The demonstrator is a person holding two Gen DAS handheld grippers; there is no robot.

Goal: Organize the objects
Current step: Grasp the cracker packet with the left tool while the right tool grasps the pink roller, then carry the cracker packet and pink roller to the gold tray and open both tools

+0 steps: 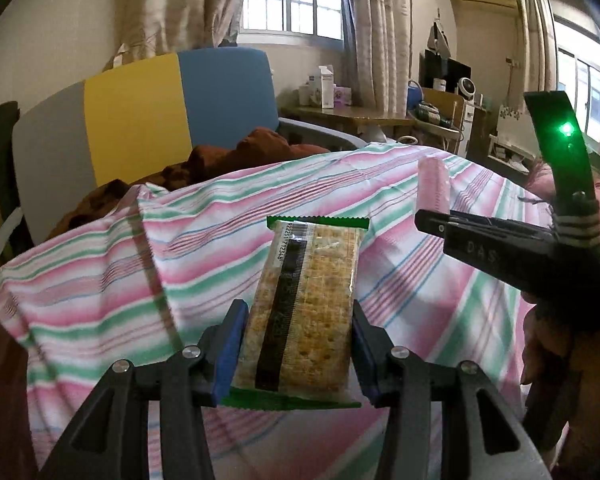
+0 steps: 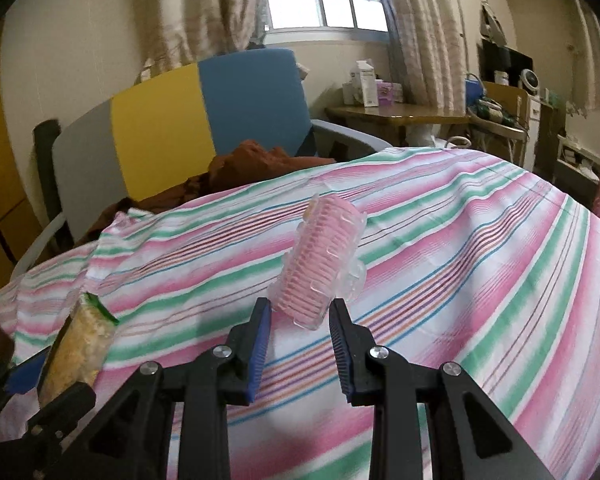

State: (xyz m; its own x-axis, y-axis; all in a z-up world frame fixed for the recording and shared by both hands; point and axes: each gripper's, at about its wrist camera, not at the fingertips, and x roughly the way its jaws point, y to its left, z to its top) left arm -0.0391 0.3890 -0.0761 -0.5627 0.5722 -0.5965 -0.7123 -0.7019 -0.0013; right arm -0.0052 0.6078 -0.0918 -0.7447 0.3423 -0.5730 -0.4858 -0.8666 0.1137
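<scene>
left gripper [image 1: 298, 354] clamps cracker pack [image 1: 308, 304] lengthwise, likely for carrying | right gripper [image 2: 300, 344] pinches pink comb case [image 2: 320, 268] upright | both clear of striped sheet [image 2: 480, 280]

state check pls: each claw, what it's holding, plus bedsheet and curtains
left claw: shut on cracker pack, held above the bed
cracker pack: sealed, gripped by its sides
right claw: shut on pink comb
pink comb: held at its lower end, sticking up, in a clear cover
striped bedsheet: spread out, corner folded back at left
curtains: drawn open
</scene>
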